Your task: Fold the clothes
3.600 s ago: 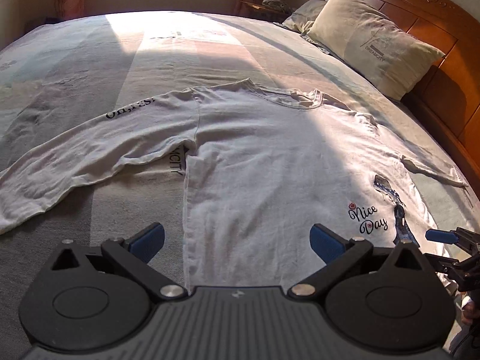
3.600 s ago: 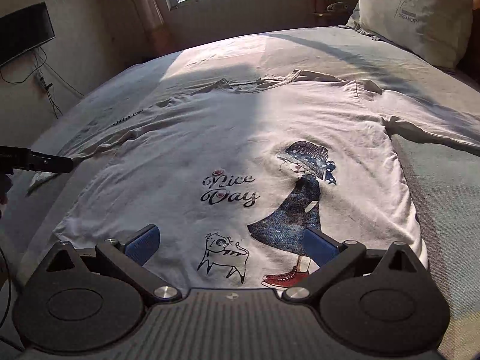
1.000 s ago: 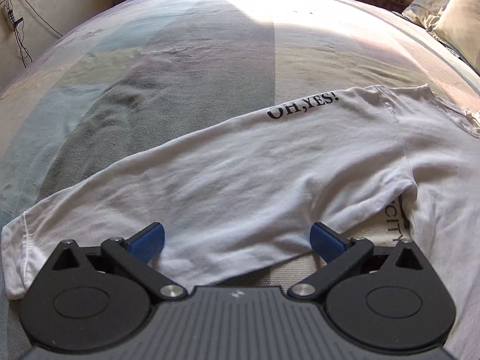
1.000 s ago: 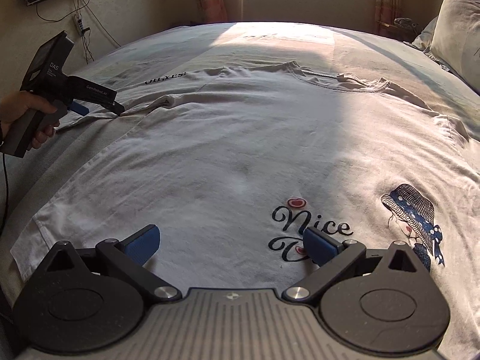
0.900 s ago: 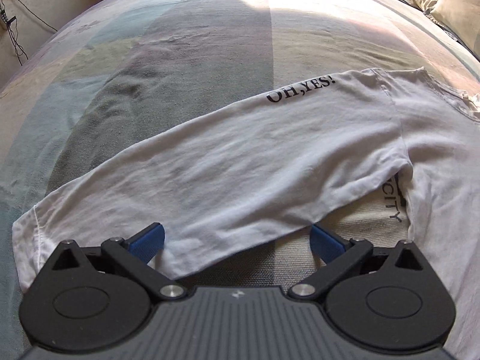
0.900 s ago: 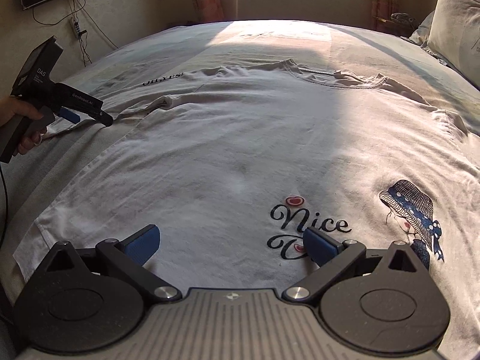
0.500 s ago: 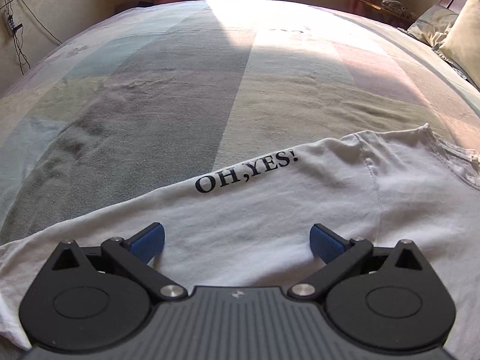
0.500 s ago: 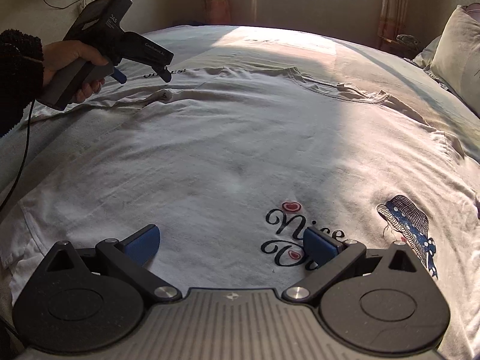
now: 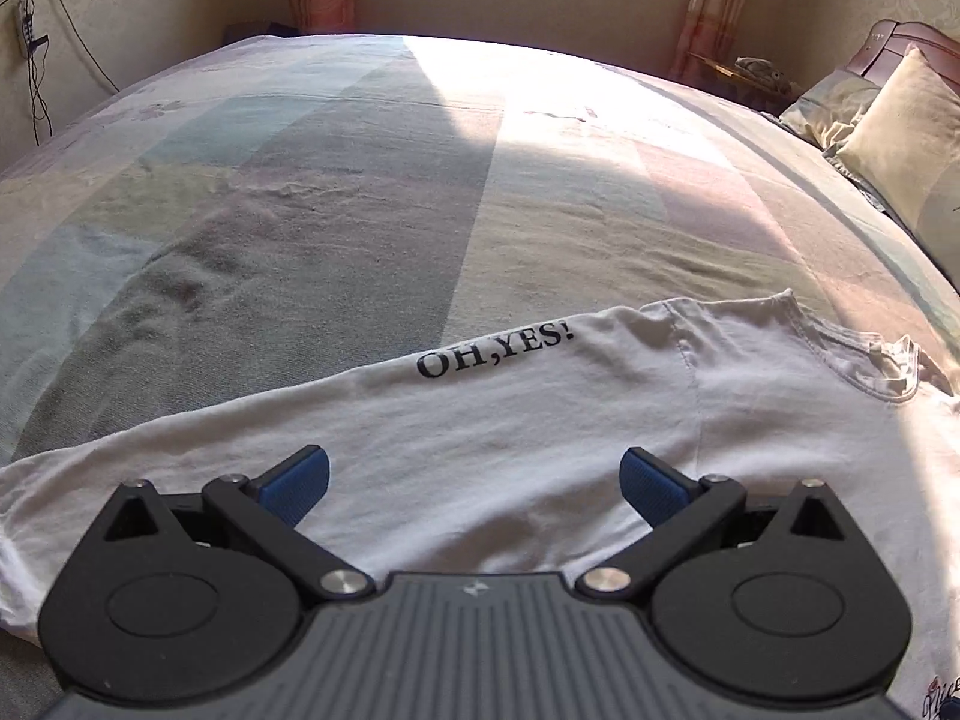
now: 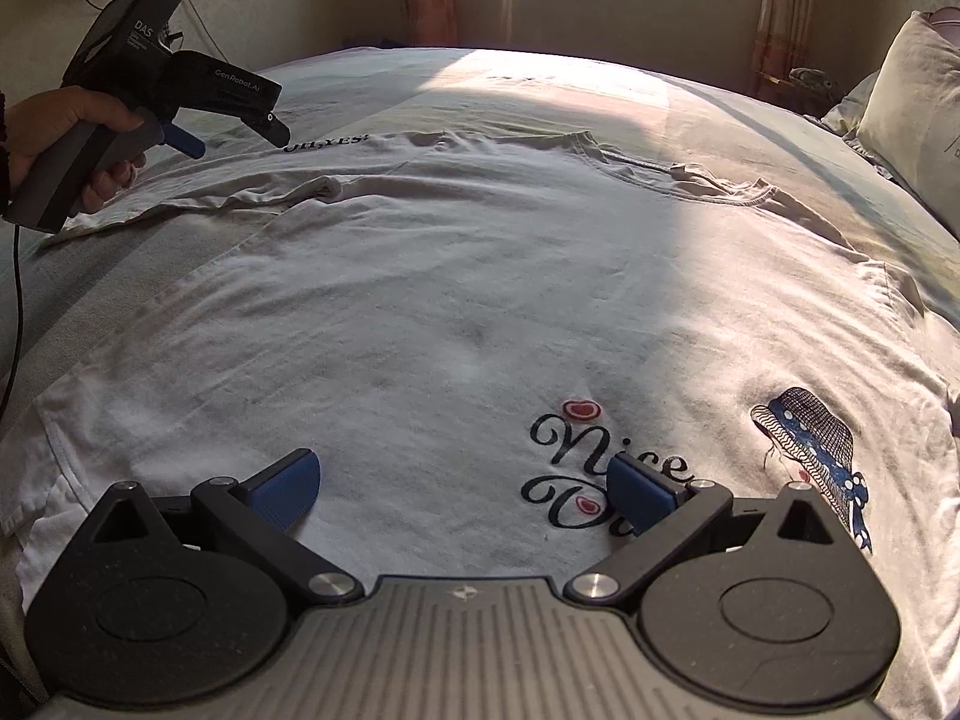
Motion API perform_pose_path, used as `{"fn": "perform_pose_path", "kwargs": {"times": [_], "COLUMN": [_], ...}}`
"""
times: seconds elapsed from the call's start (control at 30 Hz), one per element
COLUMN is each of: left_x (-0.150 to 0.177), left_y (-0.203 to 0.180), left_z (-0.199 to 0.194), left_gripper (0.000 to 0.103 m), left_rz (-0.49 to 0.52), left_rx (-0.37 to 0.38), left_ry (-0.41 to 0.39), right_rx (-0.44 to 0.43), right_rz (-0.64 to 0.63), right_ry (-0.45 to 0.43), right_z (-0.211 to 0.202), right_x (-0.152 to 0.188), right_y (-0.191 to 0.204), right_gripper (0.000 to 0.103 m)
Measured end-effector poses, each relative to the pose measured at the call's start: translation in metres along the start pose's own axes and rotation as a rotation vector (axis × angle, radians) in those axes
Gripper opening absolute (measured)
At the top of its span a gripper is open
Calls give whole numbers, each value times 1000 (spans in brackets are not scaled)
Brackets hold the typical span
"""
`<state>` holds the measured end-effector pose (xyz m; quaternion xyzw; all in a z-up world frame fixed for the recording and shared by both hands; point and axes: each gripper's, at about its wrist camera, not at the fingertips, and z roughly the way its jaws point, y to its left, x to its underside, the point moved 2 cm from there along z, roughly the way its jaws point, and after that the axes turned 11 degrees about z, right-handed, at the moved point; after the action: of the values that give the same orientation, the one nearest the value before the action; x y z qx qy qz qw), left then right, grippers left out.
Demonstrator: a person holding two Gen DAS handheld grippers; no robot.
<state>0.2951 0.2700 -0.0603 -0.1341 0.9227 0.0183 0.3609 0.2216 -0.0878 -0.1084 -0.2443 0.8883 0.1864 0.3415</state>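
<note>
A white long-sleeved shirt (image 10: 420,300) of soft, faintly wrinkled cotton lies spread face up across the bed (image 9: 336,192), its ribbed neckline (image 10: 678,180) toward the window and its hem nearest the right wrist camera. The chest carries a looping black "Nice Day" script (image 10: 600,468) with small red hearts, beside a printed figure in a dotted blue hat (image 10: 810,426). The sleeve (image 9: 420,438) on the left side stretches flat outward, with "OH,YES!" (image 9: 495,348) in bold black letters near the shoulder seam. Under the shirt, the bed cover is a coarse woven fabric in broad pale blocks of green, grey and pink, half in sunlight. The left gripper (image 9: 474,480) is held over that sleeve, its ribbed blue pads (image 9: 297,483) wide apart and pinching nothing; in the right wrist view it appears as a black pistol-shaped tool (image 10: 180,90) in a hand (image 10: 66,132), raised above the sleeve. The right gripper (image 10: 462,492) hovers over the lower chest with its jaws likewise spread and empty. A beige pillow (image 9: 906,138) sits at the right. Compared with half a second ago, the left camera sees farther up the room, the window frame and curtains now in view, and the lettering sits lower and more central; the right view is nearly unchanged, with the left tool a little higher in the picture.
</note>
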Motion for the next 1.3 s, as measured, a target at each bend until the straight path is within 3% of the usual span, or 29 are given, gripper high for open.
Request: {"fn": "perform_pose_path", "kwargs": {"times": [0.1,0.2,0.33,0.53,0.73,0.83,1.1,1.2,1.3], "left_x": [9,22,20,20,31,28,6,7,26], "left_y": [-9,-15,-17,-8,-31,-54,-142,-168,-174], "left_z": [19,20,7,12,-11,-39,-117,-133,-117], "left_gripper": [102,102,102,102,102,102,102,102,102], "left_rz": [-47,-35,-18,-63,25,68,207,247,232], "left_rx": [118,108,105,51,43,61,200,241,259], "left_ry": [41,44,142,153,178,151,29,-12,8], "right_rx": [-1,-3,-2,3,-1,2,-41,-128,-178], "right_rz": [-2,-1,4,9,13,19,36,107,167], "right_ry": [-5,-4,10,15,22,23,67,83,28], "right_z": [0,1,-1,0,1,0,-7,-20,-40], "right_x": [0,-1,-2,-1,-1,0,-1,-3,-3], "right_y": [0,0,-1,0,-1,-1,-3,-12,-27], "right_gripper": [103,103,103,103,103,103,103,103,103]}}
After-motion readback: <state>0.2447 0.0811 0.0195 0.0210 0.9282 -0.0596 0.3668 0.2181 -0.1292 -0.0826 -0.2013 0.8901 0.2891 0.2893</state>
